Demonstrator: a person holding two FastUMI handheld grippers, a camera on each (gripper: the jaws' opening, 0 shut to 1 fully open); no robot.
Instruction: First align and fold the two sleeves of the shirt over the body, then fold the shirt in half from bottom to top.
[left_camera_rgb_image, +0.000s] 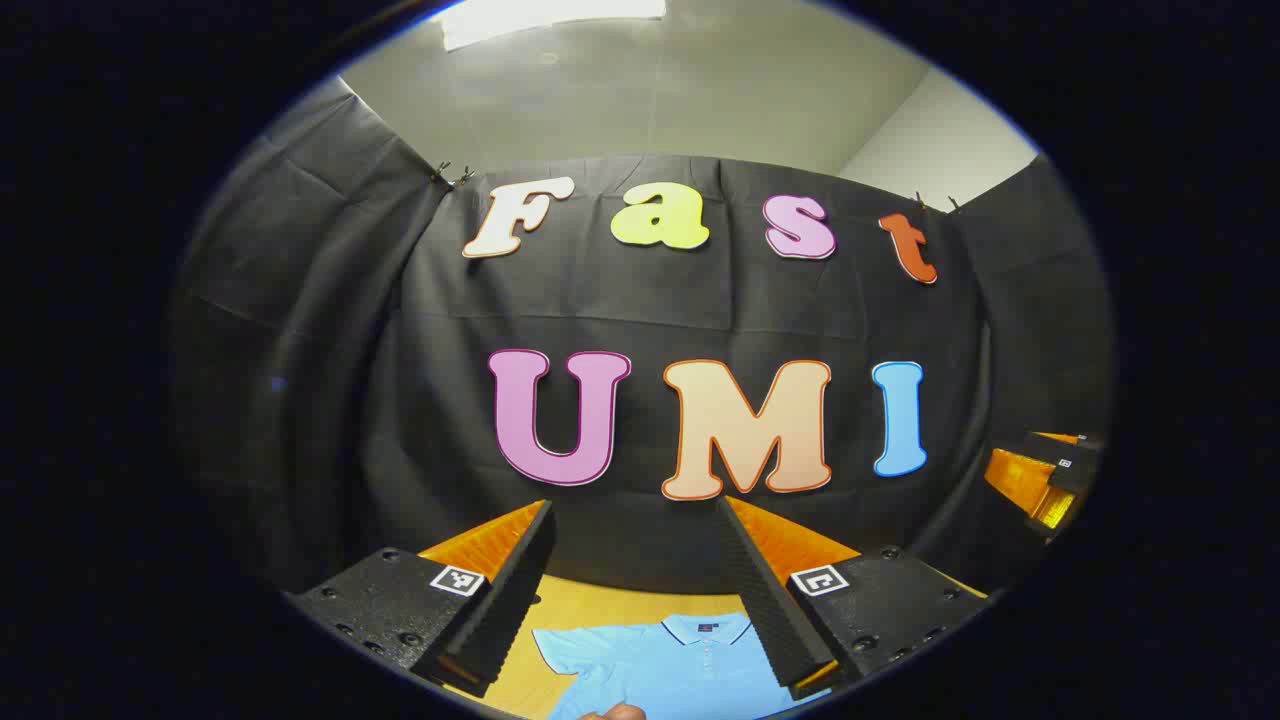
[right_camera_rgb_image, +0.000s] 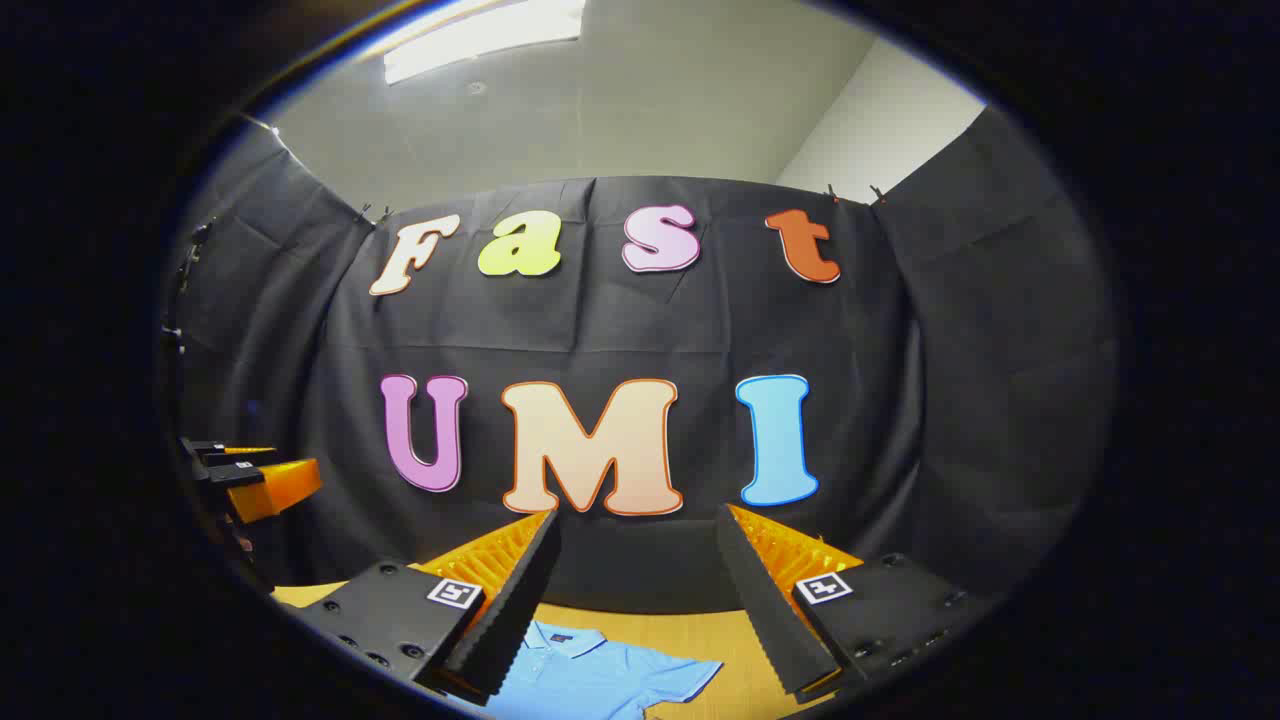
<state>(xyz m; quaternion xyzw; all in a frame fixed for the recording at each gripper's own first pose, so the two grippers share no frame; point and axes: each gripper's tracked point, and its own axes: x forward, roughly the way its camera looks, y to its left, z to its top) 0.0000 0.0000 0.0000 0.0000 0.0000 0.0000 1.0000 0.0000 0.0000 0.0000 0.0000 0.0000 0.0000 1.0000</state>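
The left claw (left_camera_rgb_image: 635, 515) and right claw (right_camera_rgb_image: 640, 520) both stand wide apart, holding nothing, raised well above the counter (left_camera_rgb_image: 600, 610). The light blue shirt (left_camera_rgb_image: 670, 660) lies flat there, collar toward the wall, sleeves spread out. No fold looks begun; both sleeve folds and the bottom-to-top fold remain.

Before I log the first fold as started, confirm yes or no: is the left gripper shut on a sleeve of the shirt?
No. In the left gripper view the left gripper is open and raised above the shirt, which lies flat on the table.
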